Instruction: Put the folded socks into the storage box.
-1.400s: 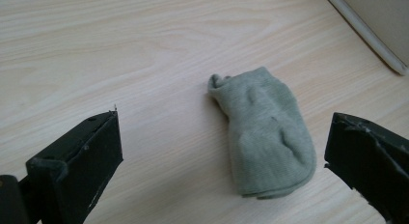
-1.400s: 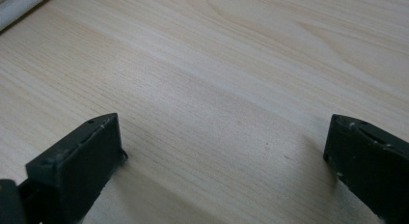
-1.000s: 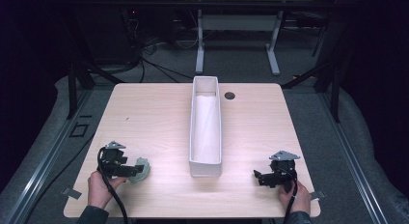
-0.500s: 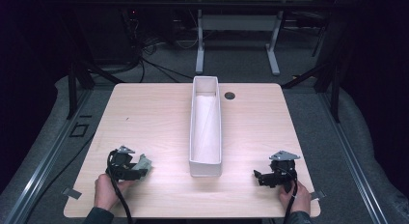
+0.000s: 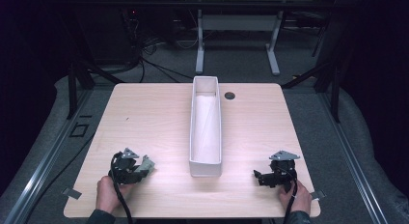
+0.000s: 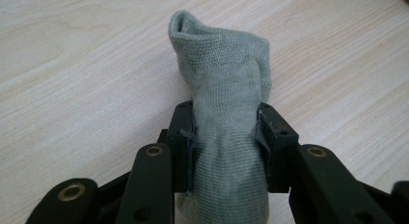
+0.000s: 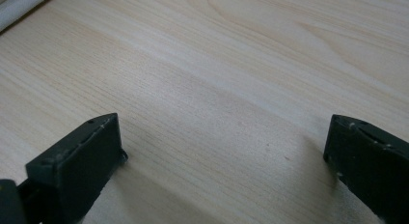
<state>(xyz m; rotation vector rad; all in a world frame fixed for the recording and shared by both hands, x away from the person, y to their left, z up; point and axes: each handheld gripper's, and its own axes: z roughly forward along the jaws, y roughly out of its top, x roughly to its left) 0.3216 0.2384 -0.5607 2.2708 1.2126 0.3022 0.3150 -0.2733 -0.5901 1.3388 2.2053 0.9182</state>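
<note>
At the 7 o'clock corner of the wooden surface (image 5: 144, 122), the left gripper (image 5: 137, 167) has just clenched its 2 fingers (image 6: 183, 137) on a grey-green sock (image 6: 224, 103), which stands bunched between the pads, its free end flopping onto the wood. At 5 o'clock, the right gripper (image 5: 260, 178) rests low, its fingers (image 7: 77, 161) spread wide over bare wood, grasping nothing. A long white tray (image 5: 206, 166) runs from the centre toward 12 o'clock between them.
</note>
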